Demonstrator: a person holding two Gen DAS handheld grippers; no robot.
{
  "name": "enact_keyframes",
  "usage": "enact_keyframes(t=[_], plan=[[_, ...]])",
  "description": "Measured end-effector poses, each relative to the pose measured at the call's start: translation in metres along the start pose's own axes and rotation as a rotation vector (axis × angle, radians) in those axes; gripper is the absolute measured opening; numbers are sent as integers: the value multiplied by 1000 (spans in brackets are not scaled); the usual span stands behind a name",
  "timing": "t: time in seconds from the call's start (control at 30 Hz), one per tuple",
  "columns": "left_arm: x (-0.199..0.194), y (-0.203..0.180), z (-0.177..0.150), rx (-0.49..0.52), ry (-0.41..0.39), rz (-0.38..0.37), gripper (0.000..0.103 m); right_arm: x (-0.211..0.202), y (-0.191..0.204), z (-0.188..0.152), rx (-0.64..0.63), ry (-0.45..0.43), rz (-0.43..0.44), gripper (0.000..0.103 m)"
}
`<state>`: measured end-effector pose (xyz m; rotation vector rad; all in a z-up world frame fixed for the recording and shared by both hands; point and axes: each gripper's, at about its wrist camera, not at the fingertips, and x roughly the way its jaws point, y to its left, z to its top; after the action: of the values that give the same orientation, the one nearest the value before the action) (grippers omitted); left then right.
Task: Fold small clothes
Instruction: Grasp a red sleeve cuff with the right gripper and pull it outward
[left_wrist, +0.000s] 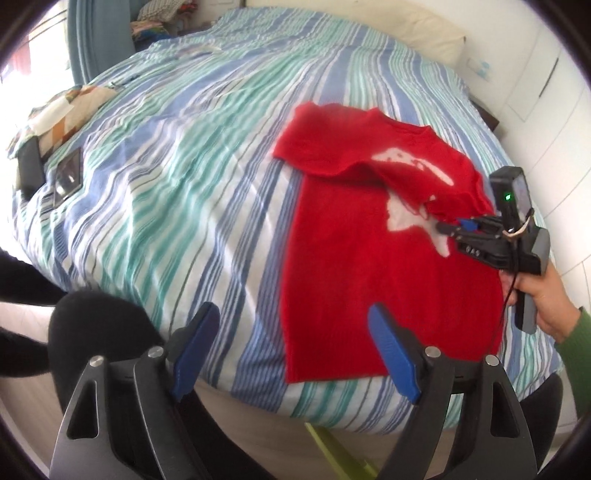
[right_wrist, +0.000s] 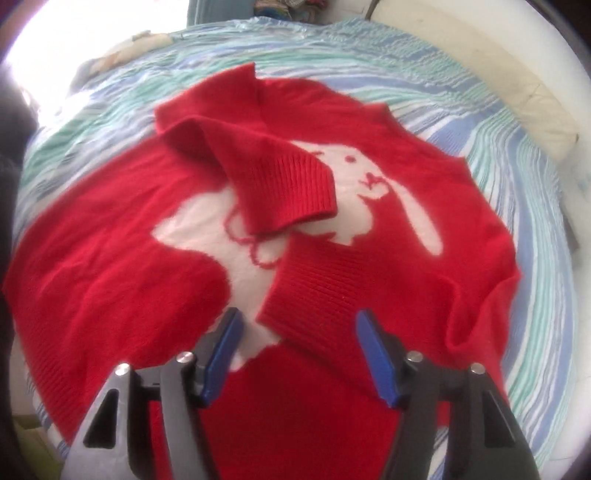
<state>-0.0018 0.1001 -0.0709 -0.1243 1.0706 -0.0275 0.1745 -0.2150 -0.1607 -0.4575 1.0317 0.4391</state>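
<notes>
A small red sweater (left_wrist: 373, 266) with a white rabbit design lies flat on the striped bed; it fills the right wrist view (right_wrist: 110, 266). Both sleeves are folded in over the chest: the far sleeve cuff (right_wrist: 291, 188) and the near sleeve cuff (right_wrist: 325, 291) lie on the rabbit. My left gripper (left_wrist: 291, 350) is open and empty, hovering at the bed's near edge by the sweater's hem. My right gripper (right_wrist: 299, 354) is open and empty just above the near cuff; it also shows in the left wrist view (left_wrist: 452, 226), over the sweater's right side.
The striped bedspread (left_wrist: 177, 192) covers the bed. A patterned cloth (left_wrist: 70, 110), a dark phone-like object (left_wrist: 31, 166) and a flat dark item (left_wrist: 68, 177) lie at the left. A pillow (left_wrist: 417, 33) and white cupboards (left_wrist: 546, 92) stand behind.
</notes>
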Motion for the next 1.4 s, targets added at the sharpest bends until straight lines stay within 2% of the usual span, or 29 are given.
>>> enact_keyframes(t=[0.03, 0.07, 0.13, 0.2, 0.3, 0.4, 0.47, 0.53, 0.6, 0.67, 0.77, 0.9, 0.93, 0.97, 1.0, 1.03, 1.1, 1.23, 1.4], plan=[[0, 5, -1, -6, 3, 18, 84, 5, -10, 0, 67, -4, 24, 18], [0, 10, -2, -14, 6, 31, 84, 2, -24, -1, 144, -23, 26, 9], [2, 18, -3, -27, 18, 46, 84, -22, -57, -13, 305, -109, 52, 7], [3, 20, -3, -26, 26, 53, 84, -56, -101, -37, 456, -191, 26, 7], [4, 11, -2, -5, 20, 56, 84, -108, -183, -107, 728, -273, -52, 7], [8, -10, -1, 14, 28, 24, 84, -145, -251, -201, 958, -286, -174, 7], [13, -28, 0, 36, 43, -10, 84, -152, -278, -262, 1087, -263, -226, 7], [15, -49, 1, 76, 60, -43, 84, -150, -292, -310, 1207, -265, -222, 7], [11, -69, 3, 122, 54, -64, 84, -140, -295, -342, 1303, -276, -172, 8], [5, -82, 5, 162, 39, -71, 84, -130, -292, -354, 1344, -290, -121, 9], [0, -89, 6, 195, 26, -61, 84, -125, -285, -356, 1350, -333, -99, 16], [9, -80, 3, 180, 51, -37, 84, -126, -282, -364, 1391, -424, -36, 44], [12, -77, 2, 171, 64, -31, 84, -127, -283, -365, 1402, -441, -28, 45], [16, -74, 1, 161, 75, -26, 84, -126, -284, -367, 1420, -445, -17, 45], [18, -72, -1, 153, 82, -24, 84, -126, -286, -372, 1442, -442, -7, 37], [20, -70, -2, 150, 84, -21, 84, -126, -287, -374, 1461, -431, -14, 5], [23, -68, -5, 155, 86, -6, 84, -124, -291, -378, 1481, -359, -75, 4], [29, -63, -3, 179, 91, 36, 84, -122, -288, -380, 1464, -293, -155, 3], [25, -54, 20, 217, 45, 77, 84, -120, -287, -378, 1437, -277, -190, 3]])
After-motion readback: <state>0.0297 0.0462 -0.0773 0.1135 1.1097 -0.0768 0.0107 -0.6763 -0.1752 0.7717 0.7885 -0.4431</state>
